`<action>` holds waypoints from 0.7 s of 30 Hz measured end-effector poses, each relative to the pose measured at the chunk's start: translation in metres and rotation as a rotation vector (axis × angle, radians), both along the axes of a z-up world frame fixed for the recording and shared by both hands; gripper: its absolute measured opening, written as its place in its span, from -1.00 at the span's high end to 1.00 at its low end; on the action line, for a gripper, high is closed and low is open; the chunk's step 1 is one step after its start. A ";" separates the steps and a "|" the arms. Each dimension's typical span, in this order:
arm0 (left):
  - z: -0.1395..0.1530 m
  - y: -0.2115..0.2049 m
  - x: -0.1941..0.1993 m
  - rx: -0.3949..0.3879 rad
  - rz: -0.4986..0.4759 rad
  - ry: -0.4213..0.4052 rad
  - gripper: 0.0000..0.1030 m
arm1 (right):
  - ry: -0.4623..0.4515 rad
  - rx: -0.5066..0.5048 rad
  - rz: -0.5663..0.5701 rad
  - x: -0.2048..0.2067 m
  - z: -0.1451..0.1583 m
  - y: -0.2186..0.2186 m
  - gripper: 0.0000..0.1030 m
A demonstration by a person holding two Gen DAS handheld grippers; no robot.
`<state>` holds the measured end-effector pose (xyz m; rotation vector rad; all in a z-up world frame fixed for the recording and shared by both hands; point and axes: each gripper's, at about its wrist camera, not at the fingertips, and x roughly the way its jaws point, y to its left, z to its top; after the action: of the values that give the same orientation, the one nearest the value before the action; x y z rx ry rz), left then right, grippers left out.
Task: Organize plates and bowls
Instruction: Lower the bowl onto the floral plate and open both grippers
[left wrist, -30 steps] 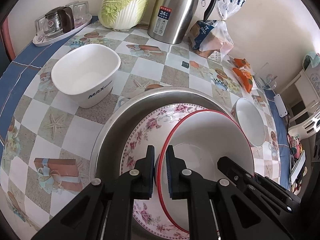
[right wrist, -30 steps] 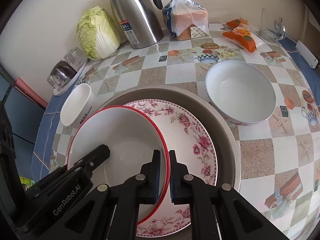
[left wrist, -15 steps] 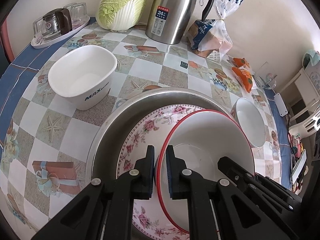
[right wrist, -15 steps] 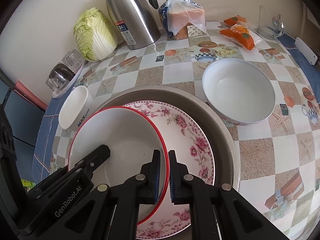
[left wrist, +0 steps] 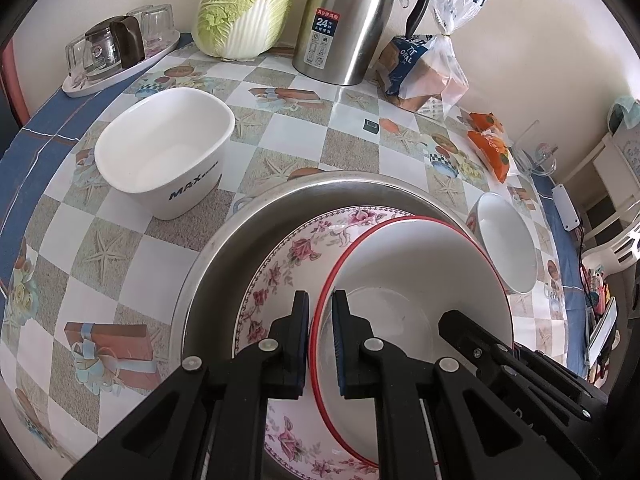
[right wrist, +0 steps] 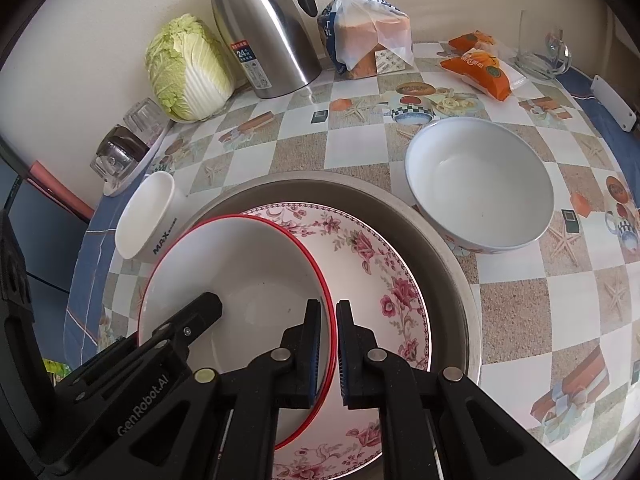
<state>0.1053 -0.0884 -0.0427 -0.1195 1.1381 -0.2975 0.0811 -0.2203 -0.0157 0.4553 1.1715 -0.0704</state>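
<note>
A white bowl with a red rim [left wrist: 416, 276] [right wrist: 240, 272] is held above a pink floral plate [left wrist: 288, 264] [right wrist: 376, 280] that lies in a steel basin [left wrist: 240, 240] [right wrist: 440, 248]. My left gripper [left wrist: 320, 320] is shut on the bowl's left rim. My right gripper [right wrist: 328, 328] is shut on its right rim. A white oval MAX bowl [left wrist: 168, 156] [right wrist: 148, 220] stands left of the basin. A white round bowl [left wrist: 506, 248] [right wrist: 480, 184] stands to its right.
At the back stand a cabbage [left wrist: 244, 4], a steel kettle [left wrist: 352, 20], a bread bag [left wrist: 428, 68], orange snack packs [left wrist: 488, 144] and a tray of glasses [left wrist: 116, 52]. The table's blue edge [left wrist: 44, 120] runs on the left.
Both grippers have lifted the red-rimmed bowl slightly up and back; the basin and plate sit lower in both views. Both grips are unchanged.
</note>
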 end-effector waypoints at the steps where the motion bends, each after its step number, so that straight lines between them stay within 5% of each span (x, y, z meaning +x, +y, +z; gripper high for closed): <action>1: 0.000 0.000 0.000 -0.001 0.001 0.000 0.81 | 0.000 0.002 -0.002 0.000 0.000 -0.001 0.82; 21: 0.014 0.006 -0.004 -0.021 0.019 -0.034 0.75 | -0.026 -0.004 -0.025 -0.003 0.017 -0.004 0.78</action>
<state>0.1015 -0.0821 -0.0289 -0.1433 1.1000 -0.2932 0.0783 -0.2243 0.0015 0.4660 1.1406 -0.0879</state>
